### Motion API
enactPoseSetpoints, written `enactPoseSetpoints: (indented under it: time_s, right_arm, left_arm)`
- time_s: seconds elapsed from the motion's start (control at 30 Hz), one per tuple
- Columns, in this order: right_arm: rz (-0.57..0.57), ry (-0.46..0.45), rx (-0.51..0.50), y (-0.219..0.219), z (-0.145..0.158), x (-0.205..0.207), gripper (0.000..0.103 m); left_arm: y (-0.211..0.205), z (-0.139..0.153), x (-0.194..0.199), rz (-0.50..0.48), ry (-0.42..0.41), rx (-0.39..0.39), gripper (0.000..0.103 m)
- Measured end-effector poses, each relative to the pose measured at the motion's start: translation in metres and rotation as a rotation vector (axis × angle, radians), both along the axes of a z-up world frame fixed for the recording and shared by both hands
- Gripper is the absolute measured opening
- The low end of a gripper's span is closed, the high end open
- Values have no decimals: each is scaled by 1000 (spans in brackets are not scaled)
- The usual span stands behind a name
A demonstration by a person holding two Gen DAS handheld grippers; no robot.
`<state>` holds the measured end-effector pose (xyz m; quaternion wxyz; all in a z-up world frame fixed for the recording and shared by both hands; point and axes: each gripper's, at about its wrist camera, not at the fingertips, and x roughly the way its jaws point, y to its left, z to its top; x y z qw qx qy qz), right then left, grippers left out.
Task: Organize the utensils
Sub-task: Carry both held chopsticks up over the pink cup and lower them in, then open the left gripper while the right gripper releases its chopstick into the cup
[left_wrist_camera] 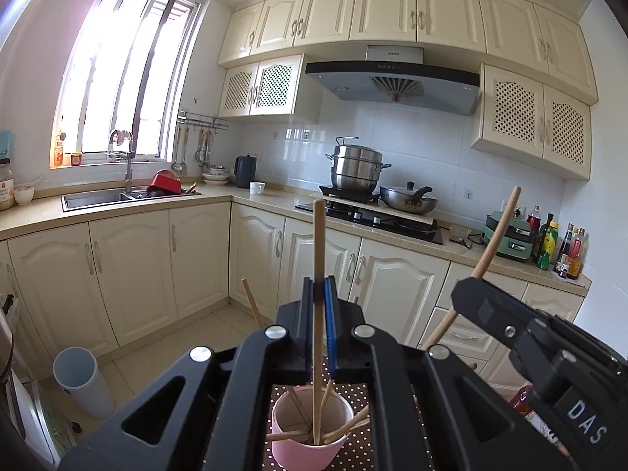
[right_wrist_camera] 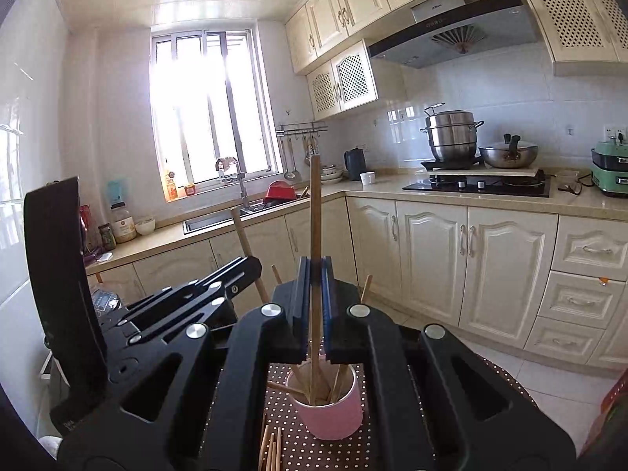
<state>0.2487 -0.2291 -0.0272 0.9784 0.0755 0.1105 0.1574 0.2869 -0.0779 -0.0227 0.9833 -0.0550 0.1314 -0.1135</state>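
Observation:
My left gripper (left_wrist_camera: 320,286) is shut on a wooden chopstick (left_wrist_camera: 318,243) that stands upright, its lower end inside the pink cup (left_wrist_camera: 298,455) below the jaws. Several other chopsticks lean in that cup. To the right, my right gripper (left_wrist_camera: 457,294) holds a second chopstick (left_wrist_camera: 498,227), tilted to the right. In the right wrist view my right gripper (right_wrist_camera: 316,267) is shut on its chopstick (right_wrist_camera: 315,204), which reaches down into the pink cup (right_wrist_camera: 333,420). My left gripper (right_wrist_camera: 255,265) is at the left with its chopstick (right_wrist_camera: 241,231).
The cup stands on a brown polka-dot tablecloth (right_wrist_camera: 298,447), with several loose chopsticks (right_wrist_camera: 271,451) lying to its left. A red bottle (left_wrist_camera: 522,400) stands at the right. Beyond are cream cabinets, a sink, a hob with pots, and a grey bin (left_wrist_camera: 80,380) on the floor.

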Motion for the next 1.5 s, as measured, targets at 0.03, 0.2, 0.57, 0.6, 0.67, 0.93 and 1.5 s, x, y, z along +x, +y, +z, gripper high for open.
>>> enactPoseSetpoints:
  time_s: [0.03,0.2,0.57,0.6,0.67,0.93,1.5]
  right_arm:
    - [1,3,-2,1,-1,1,5]
    - [-7,7,-8,3,-2,3,5]
    - [-16,23,-34,6,-8,4,6]
    - [-16,26,-37,7,-9,4,6]
    - [-14,34,-40,9,-11,4,6]
    - [-12,60,-49,13,-18,6,6]
    - [-14,97,-31,16,-25,7,6]
  left_arm:
    - [0,-1,-1,3,-3,2,6]
    - [0,-2,-5,14,-7,29,19]
    - [12,3,-23,92,-45,59,37]
    - [13,4,-24,98,-45,63,38]
    - [15,4,-26,102,-49,65,38]
    - [25,6,-32,125,-49,75,41]
    - [34,10,-43,158,-53,101,46]
